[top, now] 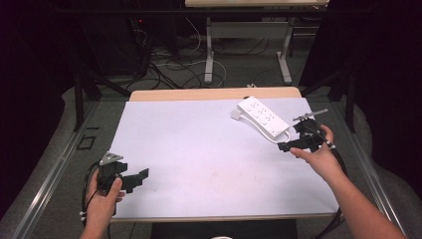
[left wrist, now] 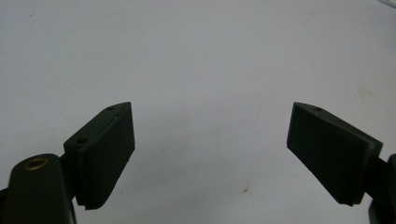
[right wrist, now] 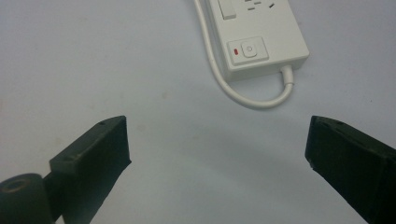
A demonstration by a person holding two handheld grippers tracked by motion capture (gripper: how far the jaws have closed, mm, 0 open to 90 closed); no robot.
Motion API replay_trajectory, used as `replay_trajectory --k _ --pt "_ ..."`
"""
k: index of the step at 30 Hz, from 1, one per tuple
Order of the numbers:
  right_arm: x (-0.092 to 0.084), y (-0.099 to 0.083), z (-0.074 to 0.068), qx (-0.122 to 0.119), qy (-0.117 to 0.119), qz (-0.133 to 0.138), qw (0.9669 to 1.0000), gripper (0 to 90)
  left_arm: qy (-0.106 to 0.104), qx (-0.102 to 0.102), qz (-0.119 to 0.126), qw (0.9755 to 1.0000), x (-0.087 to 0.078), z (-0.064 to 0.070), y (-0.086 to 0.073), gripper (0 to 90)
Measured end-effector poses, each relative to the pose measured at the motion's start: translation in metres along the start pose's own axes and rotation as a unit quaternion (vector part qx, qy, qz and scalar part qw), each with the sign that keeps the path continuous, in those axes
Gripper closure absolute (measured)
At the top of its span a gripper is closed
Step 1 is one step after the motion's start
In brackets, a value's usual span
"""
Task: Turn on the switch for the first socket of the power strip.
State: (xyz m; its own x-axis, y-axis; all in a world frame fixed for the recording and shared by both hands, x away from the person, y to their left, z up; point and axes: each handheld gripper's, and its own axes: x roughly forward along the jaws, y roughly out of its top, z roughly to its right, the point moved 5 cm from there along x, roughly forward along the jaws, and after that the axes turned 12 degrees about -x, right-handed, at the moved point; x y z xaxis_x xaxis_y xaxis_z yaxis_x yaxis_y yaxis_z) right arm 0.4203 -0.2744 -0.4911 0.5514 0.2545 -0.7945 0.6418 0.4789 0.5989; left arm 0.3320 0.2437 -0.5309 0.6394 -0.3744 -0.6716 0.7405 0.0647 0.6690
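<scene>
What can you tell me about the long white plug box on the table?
The long white plastic power strip lies flat and slantwise on the white table cover, near the far right corner. Its top has a row of sockets, and the end nearer the right gripper has a square switch with a small red mark beside it. A white cable leaves that end and loops back along its side. A small white plug lies by its far end. Neither gripper touches it.

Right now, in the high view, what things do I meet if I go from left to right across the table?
Left hand-held gripper → small white plug → white power strip → right hand-held gripper, open and empty beside the strip's near end.
</scene>
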Motion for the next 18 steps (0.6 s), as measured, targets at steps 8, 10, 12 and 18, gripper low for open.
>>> replay_trajectory --k 8,10,12,18 --pt "0.008 0.012 0.004 0.010 0.008 -0.013 0.9998 6.6 -0.001 0.001 -0.001 1.0000 0.000 -0.001 0.000 15.1" --pt "0.010 0.018 0.007 0.009 0.008 -0.017 0.9998 7.7 -0.001 0.000 0.000 1.0000 0.000 -0.001 0.000 15.1" --pt "0.011 0.022 0.008 0.009 0.008 -0.020 0.9997 8.0 -0.001 -0.001 0.001 1.0000 0.000 -0.001 0.000 15.1" --pt "0.013 0.031 0.010 0.004 0.006 -0.025 0.9997 10.0 -0.001 -0.001 0.002 1.0000 0.000 -0.001 0.000 15.1"
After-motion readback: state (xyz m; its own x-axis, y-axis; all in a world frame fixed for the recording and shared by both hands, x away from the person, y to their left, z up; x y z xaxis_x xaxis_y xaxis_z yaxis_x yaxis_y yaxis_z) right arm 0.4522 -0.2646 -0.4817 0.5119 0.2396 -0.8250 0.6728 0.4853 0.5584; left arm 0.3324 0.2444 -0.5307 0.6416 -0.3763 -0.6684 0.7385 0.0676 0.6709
